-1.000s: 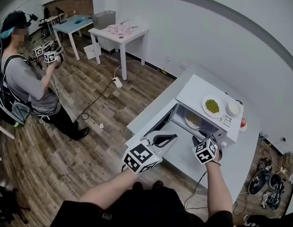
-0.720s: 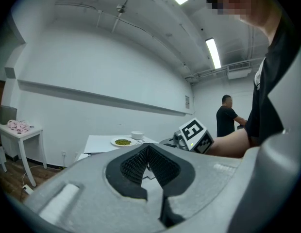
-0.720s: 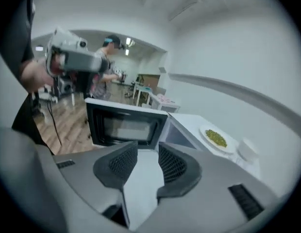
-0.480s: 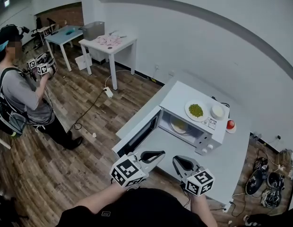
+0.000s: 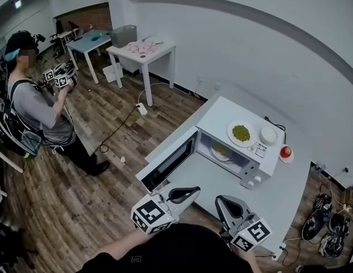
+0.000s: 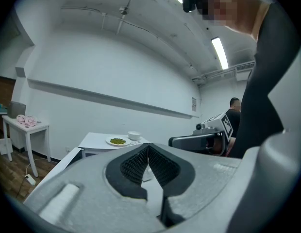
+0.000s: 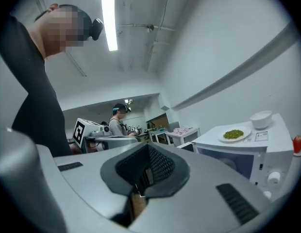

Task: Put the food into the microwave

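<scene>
Left claw [image 5: 185,193] pressed together, right claw [image 5: 225,201] just closed, both empty; microwave door [image 5: 165,166] open, so I'd pinch the green-food plate [image 5: 241,133] by its rim, level.

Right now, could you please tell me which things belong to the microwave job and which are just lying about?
Job:
microwave, door open
plate of green food on top of it

Lying about:
white bowl
red object
white side table
shoes on the floor

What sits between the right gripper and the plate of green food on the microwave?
In the head view, only bare white counter and the microwave, its front open.
</scene>
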`<state>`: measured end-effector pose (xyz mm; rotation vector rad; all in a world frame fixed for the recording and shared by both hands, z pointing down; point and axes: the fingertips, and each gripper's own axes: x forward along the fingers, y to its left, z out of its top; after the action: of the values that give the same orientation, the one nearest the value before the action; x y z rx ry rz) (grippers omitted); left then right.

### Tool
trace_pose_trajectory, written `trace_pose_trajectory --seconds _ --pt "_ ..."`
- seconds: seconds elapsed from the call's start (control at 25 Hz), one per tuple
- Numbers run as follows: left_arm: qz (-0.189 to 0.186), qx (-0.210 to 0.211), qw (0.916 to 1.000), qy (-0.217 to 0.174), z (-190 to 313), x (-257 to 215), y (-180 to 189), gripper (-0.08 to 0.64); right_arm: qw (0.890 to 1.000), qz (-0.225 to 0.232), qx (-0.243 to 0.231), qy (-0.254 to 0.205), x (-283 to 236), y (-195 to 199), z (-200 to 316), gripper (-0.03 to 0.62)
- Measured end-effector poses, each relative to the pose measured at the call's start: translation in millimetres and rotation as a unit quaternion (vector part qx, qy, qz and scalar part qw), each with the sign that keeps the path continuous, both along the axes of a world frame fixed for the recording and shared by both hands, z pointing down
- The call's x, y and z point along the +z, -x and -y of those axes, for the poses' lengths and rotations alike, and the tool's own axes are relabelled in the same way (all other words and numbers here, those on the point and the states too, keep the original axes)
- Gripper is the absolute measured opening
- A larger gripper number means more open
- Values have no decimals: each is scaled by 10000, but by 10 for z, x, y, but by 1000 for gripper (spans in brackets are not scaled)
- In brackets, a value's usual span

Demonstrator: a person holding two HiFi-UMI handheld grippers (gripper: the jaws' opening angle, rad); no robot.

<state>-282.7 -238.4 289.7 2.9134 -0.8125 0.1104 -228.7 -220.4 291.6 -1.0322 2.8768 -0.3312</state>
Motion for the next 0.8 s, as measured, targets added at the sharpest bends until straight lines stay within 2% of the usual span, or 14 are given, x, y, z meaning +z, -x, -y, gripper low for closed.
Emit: trace_pose_trajectory --seconds 0.32,0.8 --pt "-7 35 10000 15 -54 -7 -105 8 9989 -416 132 -196 32 -64 -27 13" --pt "-22 4 10000 96 20 55 -126 8 9992 -368 115 -56 128 -104 16 12"
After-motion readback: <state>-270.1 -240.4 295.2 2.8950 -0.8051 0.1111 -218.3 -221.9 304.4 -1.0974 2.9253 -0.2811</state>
